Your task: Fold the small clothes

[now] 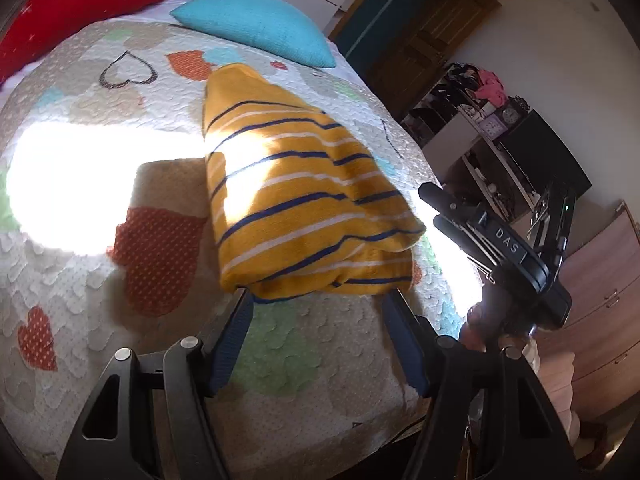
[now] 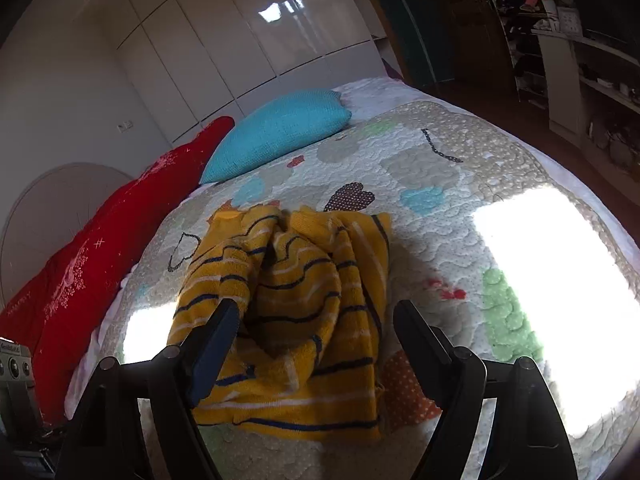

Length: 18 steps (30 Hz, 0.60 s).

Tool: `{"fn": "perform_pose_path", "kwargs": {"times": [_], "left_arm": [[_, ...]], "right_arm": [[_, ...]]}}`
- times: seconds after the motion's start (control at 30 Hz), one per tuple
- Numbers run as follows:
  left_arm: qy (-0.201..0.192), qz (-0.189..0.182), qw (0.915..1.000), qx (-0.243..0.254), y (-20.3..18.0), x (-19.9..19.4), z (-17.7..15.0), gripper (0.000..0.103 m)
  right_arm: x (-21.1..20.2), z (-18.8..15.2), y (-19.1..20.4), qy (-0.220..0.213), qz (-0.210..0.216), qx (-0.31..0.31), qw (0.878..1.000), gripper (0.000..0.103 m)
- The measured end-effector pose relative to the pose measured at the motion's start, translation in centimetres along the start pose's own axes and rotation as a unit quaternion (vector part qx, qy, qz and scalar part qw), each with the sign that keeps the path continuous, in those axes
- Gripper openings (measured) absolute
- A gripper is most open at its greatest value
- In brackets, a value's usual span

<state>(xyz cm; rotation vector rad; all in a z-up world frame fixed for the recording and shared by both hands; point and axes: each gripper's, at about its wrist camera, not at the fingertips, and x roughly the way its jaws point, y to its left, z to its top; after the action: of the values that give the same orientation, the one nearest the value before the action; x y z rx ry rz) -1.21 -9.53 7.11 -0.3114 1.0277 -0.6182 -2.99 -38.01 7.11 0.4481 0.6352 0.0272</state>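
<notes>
Nearest the left wrist camera, the left gripper [image 1: 320, 300] stands with its blue-padded fingers [image 1: 234, 336] spread apart, their tips just at the near hem of a yellow knit garment [image 1: 296, 184] with navy and white stripes; nothing is pinched between the pads. To its right in the same view, the right gripper [image 1: 472, 220] shows from the side, carried by a hand [image 1: 486, 322], beside the garment's right corner. From the right wrist camera, the right gripper [image 2: 316, 312] also has its jaws wide apart, hanging above the bunched, folded-over garment [image 2: 292, 308], which fills the gap between the black fingers [image 2: 218, 332]; whether the left finger touches the cloth cannot be told. The garment lies loosely folded on a quilted bedspread [image 1: 80, 280] patterned with orange, green and blue hearts, with bright patches of sunlight falling across the quilt and part of the knit. Beyond the garment a turquoise cushion [image 1: 256, 28] rests on the bed, and next to it a long red pillow [image 2: 80, 272]. Behind the bed stands a white glossy wardrobe [image 2: 224, 40], and off to the far right are cluttered shelves [image 2: 560, 40].
</notes>
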Motion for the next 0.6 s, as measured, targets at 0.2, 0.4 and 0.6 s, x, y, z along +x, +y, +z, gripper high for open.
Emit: {"fn": "perform_pose_path", "kwargs": {"times": [0.2,0.4,0.6], "left_arm": [[0.006,0.019,0.9979,-0.061,4.6,-1.2,-1.7,0.066],[-0.001,0.016,0.9965,-0.082,5.1,-1.7,-2.0,0.066],[0.005,0.017,0.998,-0.061,4.3,-1.0,-1.9,0.066]], "right_arm": [[3.5,0.7,3.8,0.027,0.056,-0.044,0.997,0.081],[5.9,0.6,2.3,0.089,0.121,0.011,0.989,0.007],[-3.7,-1.3,-2.2,0.02,0.122,0.065,0.99,0.007]]}}
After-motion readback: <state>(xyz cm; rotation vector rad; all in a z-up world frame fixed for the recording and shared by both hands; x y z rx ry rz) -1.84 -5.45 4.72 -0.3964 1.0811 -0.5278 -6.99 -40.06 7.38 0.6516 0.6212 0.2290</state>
